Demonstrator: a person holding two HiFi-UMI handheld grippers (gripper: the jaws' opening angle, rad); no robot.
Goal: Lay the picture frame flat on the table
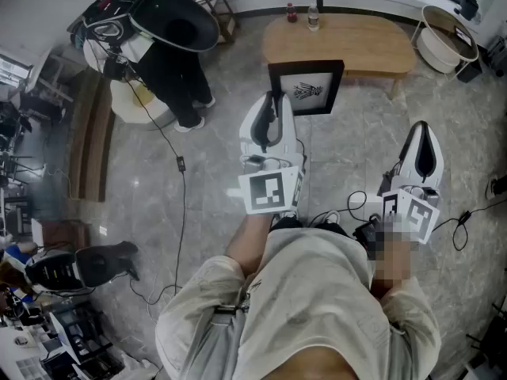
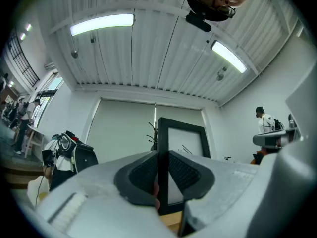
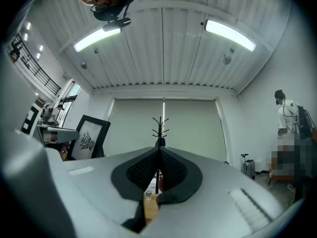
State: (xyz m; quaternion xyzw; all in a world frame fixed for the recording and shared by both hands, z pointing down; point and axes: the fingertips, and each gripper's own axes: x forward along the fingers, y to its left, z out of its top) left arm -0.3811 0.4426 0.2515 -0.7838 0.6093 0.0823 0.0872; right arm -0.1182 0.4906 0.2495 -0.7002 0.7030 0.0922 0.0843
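The person stands on the grey stone floor (image 1: 198, 180) just short of a long wooden counter (image 1: 372, 50), a gripper in each hand. The left gripper (image 1: 273, 123) is raised in front of the body, and its fingers (image 2: 141, 175) are clamped on one side rail of the picture frame (image 1: 306, 88), one dark ribbed pad on each face of the black moulding. The frame is upright in the air, not lying down. From the head view its lower edge hangs over the floor on the near side of the counter, with the upper part overlapping the counter's near rim. The white sheet with a dark sprig-like drawing faces back towards the person.

The right gripper (image 1: 420, 155) is held lower and well off to the side, apart from the frame. Its fingers (image 3: 141, 170) are pressed together with nothing between them. In the right gripper view they line up with a coat stand (image 3: 160, 125) by the far blind, and the frame shows tilted at the left edge.

Two small bottles (image 1: 302, 13) stand close together at the far edge of the counter, well away from the frame. Another person in dark clothes (image 1: 170, 66) stands off to the left, beside a pale round seat.
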